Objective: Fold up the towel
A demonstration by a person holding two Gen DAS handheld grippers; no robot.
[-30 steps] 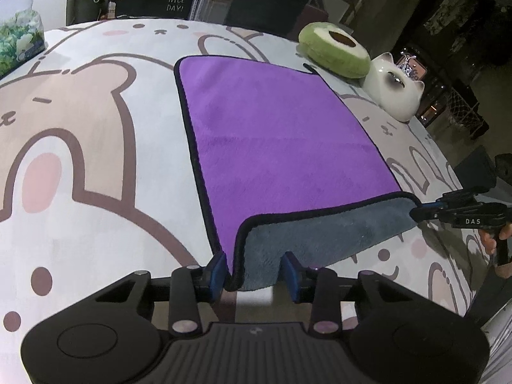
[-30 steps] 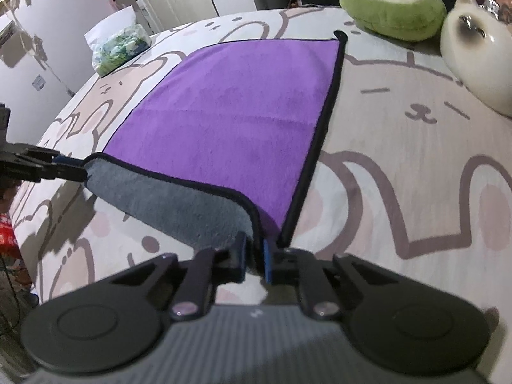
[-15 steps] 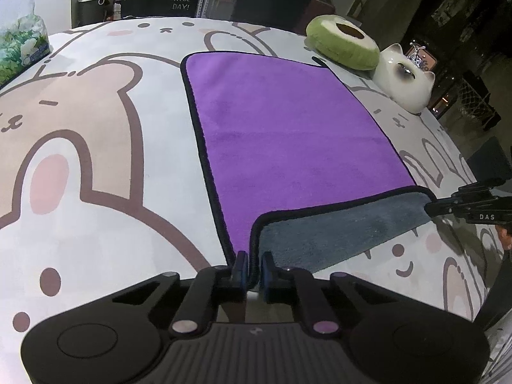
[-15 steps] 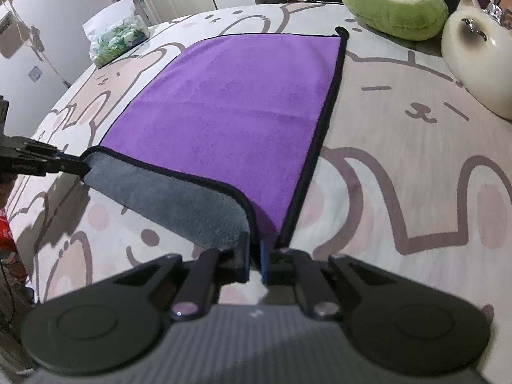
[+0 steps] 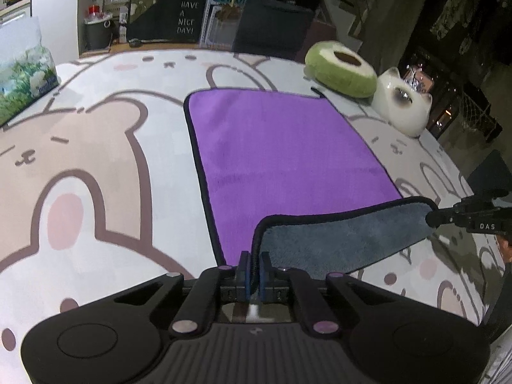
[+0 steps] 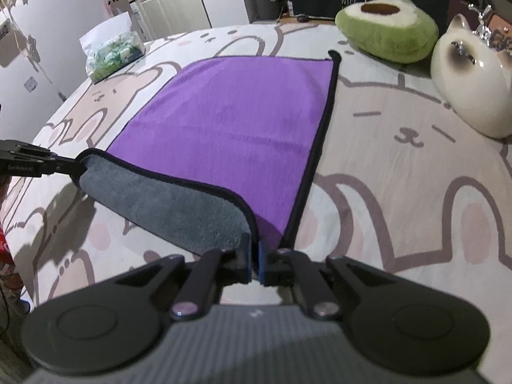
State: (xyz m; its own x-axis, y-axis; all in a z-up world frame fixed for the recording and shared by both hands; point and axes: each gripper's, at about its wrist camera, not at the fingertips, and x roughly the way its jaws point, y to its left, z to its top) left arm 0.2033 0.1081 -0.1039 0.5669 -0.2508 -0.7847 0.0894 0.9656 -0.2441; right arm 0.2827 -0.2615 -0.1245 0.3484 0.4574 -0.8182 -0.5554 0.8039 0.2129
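Observation:
A purple towel [image 5: 281, 147] with a grey underside and black trim lies on a cartoon-print table cover [image 5: 96, 147]. Its near edge is lifted and turned over, showing grey [image 5: 345, 240]. My left gripper [image 5: 255, 267] is shut on the towel's near left corner. My right gripper [image 6: 255, 262] is shut on the near right corner of the towel [image 6: 236, 121]. The right gripper also shows in the left wrist view [image 5: 432, 219], and the left gripper in the right wrist view [image 6: 76, 168], each at its corner.
An avocado plush [image 5: 340, 68] and a white cat figure [image 5: 401, 108] stand at the far right of the table. A tissue pack [image 5: 22, 76] sits at the far left. It also shows in the right wrist view [image 6: 112, 54]. Furniture stands beyond the far edge.
My left gripper closed on the near left corner. Both grippers have lifted the near edge and carried it away from me, exposing more grey underside.

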